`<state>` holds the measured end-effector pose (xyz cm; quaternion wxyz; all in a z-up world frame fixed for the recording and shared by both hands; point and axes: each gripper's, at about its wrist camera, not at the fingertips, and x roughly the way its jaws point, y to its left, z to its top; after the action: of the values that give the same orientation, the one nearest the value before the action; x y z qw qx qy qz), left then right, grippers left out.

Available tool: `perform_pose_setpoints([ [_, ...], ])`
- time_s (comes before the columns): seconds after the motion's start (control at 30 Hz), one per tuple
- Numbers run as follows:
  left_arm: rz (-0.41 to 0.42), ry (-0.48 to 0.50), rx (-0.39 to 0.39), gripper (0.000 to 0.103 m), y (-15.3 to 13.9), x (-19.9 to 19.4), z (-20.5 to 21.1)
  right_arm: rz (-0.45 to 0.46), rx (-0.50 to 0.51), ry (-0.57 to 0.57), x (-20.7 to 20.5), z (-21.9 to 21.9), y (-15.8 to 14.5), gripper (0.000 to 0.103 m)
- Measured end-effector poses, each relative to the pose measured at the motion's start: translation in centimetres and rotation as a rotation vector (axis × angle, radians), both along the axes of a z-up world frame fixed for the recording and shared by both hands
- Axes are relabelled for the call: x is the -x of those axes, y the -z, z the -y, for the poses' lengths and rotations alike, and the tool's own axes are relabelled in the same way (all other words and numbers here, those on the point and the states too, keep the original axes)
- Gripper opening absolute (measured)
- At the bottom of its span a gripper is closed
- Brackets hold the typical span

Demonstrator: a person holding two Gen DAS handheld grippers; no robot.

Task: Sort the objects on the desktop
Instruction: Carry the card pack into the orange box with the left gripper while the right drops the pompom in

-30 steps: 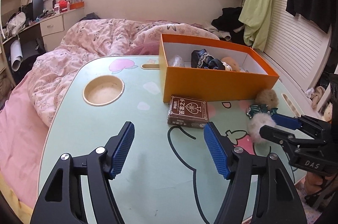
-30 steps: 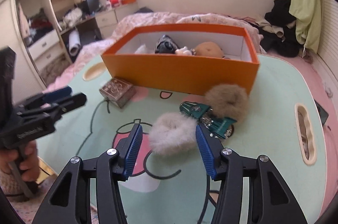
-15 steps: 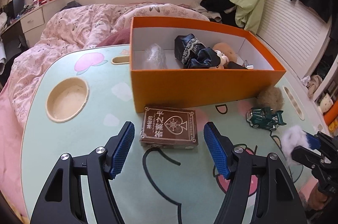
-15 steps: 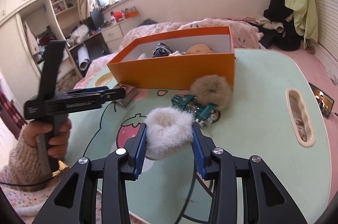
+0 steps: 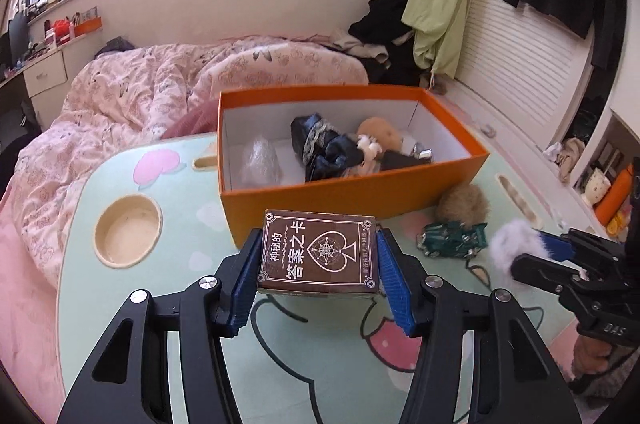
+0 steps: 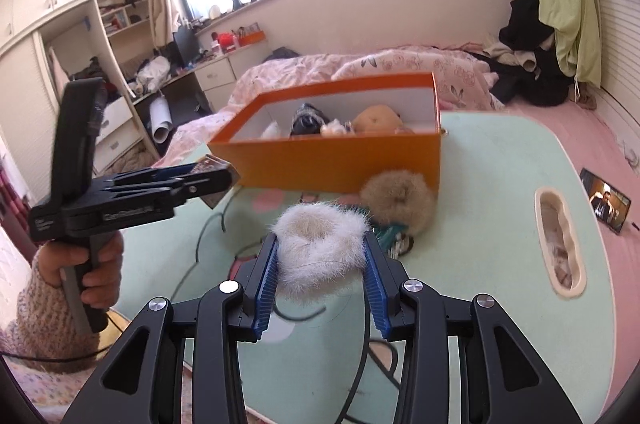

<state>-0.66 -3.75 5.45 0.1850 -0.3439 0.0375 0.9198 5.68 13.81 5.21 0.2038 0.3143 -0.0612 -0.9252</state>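
We see left gripper [image 5: 318, 278] closing, pads pressing a brown card box [image 5: 319, 256], lifted before the orange box [image 5: 352, 193] | right gripper [image 6: 320, 272] pinching a white fluffy scrunchie [image 6: 320, 244] above the green table [image 6: 492, 224]
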Motion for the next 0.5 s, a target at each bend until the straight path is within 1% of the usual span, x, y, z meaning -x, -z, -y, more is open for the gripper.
perform_pose_setpoints([
  [0.07, -0.032, 0.012, -0.010, 0.056, -2.0, 0.6, -0.3, -0.022, -0.001, 0.010, 1.4, 0.2, -1.7, 0.039],
  [0.13, -0.053, 0.006, -0.007, 0.056, -3.8, 2.0, -0.9, -0.031, -0.008, 0.024, 3.4, 0.3, -3.0, 0.039],
  [0.2, -0.062, -0.006, -0.007, 0.056, -5.0, 4.2, -1.3, -0.032, -0.016, 0.046, 6.2, 0.6, -4.4, 0.039],
  [0.27, -0.056, -0.024, -0.002, 0.056, -5.6, 6.7, -1.9, -0.029, -0.023, 0.064, 9.1, 1.0, -5.1, 0.039],
  [0.33, -0.031, -0.042, 0.002, 0.057, -5.4, 9.1, -2.4, -0.042, -0.055, 0.091, 11.8, 1.4, -5.2, 0.040],
  [0.4, 0.043, -0.065, 0.039, 0.060, -4.0, 11.9, -3.1, -0.047, -0.075, 0.107, 13.8, 1.6, -4.6, 0.046],
  [0.43, 0.087, -0.104, 0.073, 0.060, -3.2, 13.2, -3.3, -0.040, -0.077, 0.105, 14.4, 1.7, -4.4, 0.046],
  [0.47, 0.112, -0.122, 0.084, 0.061, -2.7, 13.7, -3.2, -0.035, -0.078, 0.108, 14.6, 1.6, -4.3, 0.047],
  [0.5, 0.124, -0.126, 0.074, 0.060, -2.3, 13.8, -3.0, -0.041, -0.075, 0.110, 14.4, 1.5, -4.4, 0.050],
])
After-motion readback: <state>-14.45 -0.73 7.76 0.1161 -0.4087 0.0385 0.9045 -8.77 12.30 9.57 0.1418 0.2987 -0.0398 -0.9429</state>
